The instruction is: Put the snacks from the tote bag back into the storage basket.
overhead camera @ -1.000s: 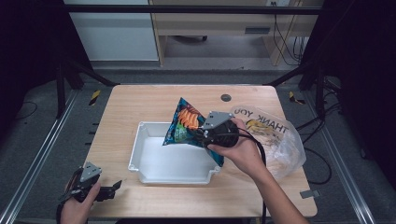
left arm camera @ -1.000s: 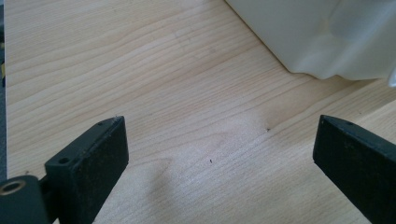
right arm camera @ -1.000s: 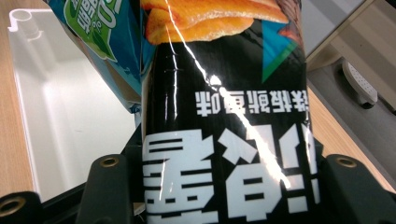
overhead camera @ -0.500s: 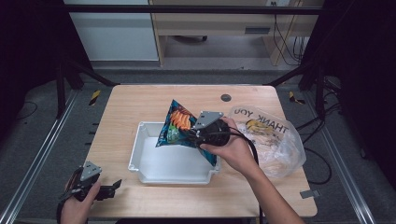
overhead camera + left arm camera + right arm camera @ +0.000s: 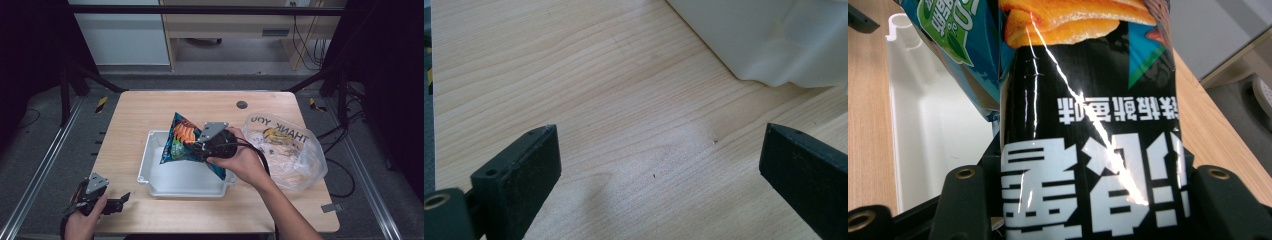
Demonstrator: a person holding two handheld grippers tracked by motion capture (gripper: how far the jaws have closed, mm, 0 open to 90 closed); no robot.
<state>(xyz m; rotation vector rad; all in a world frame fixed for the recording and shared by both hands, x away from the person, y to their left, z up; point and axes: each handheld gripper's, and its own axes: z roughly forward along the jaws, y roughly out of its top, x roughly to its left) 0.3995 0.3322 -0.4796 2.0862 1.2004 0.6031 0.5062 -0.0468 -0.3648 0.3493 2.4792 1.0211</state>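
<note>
You are holding the chip bag [image 5: 186, 141], pinched in your right gripper [image 5: 200, 147], over the white tray [image 5: 145, 167]; next, probably, lower and release. Your left gripper [image 5: 121, 199] is idling spread wide.

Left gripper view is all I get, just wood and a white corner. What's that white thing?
Observer: A white tray in the table's middle.
Operator: Anything in it?
Observer: A chip bag hangs tilted over it, not lying inside.
Operator: Who's holding it?
Observer: The right tongs, shut on its black end.
Operator: Anything else out there?
Observer: A clear plastic bag printed THANK YOU, right of the tray.
</note>
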